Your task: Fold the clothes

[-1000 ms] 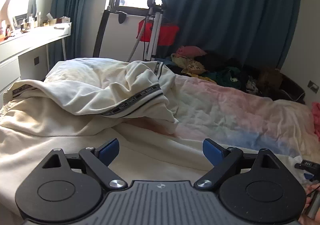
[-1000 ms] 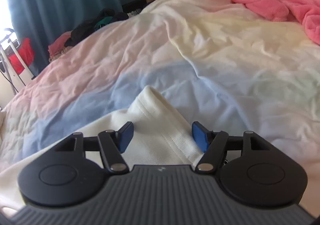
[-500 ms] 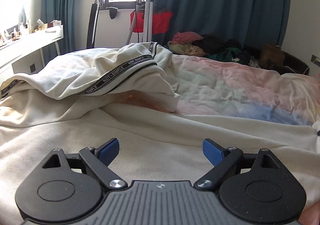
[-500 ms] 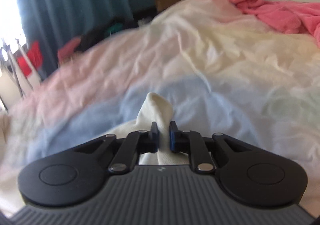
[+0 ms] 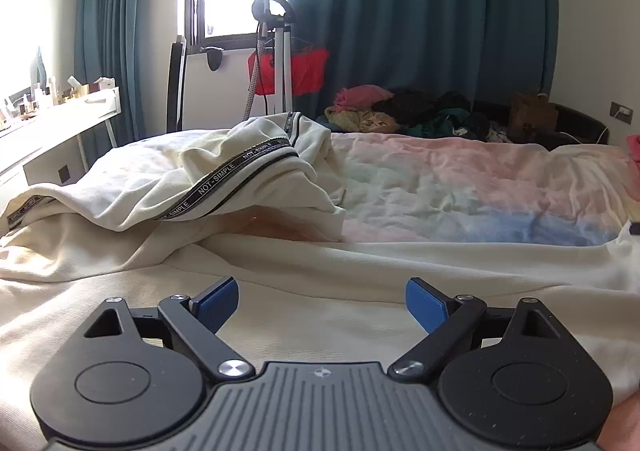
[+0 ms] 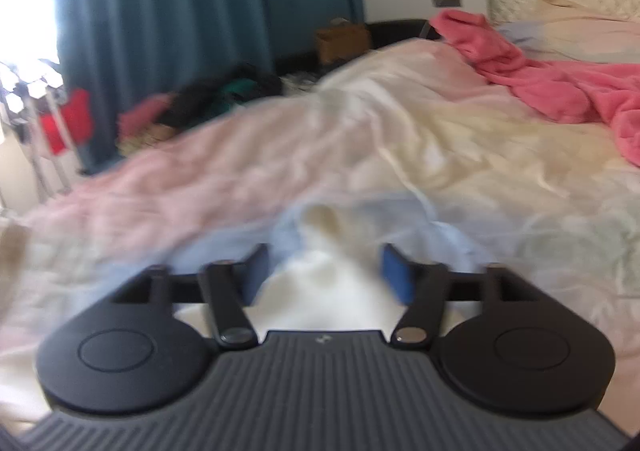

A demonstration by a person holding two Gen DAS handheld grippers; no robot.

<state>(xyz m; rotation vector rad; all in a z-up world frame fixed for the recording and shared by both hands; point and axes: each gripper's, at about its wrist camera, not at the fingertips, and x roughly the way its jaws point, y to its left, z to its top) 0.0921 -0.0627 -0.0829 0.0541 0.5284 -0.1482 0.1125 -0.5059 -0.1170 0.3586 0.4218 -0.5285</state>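
A cream garment (image 5: 320, 271) with a black lettered stripe (image 5: 232, 175) lies spread and bunched on the bed. My left gripper (image 5: 322, 303) is open just above the flat cream cloth, holding nothing. In the blurred right wrist view my right gripper (image 6: 326, 271) is open, with a raised fold of the cream garment (image 6: 324, 251) standing between its blue pads (image 6: 394, 271), not clamped.
A pastel quilt (image 5: 460, 191) covers the bed. A pink blanket (image 6: 560, 79) lies near the headboard. A pile of clothes (image 5: 400, 115) sits by the blue curtains, next to a stand with a red bag (image 5: 288, 67). A white desk (image 5: 48, 127) stands at left.
My right gripper closed on the garment's edge half a second ago and has now opened again, letting the fold go. The left gripper dropped lower over the cloth and stayed open.
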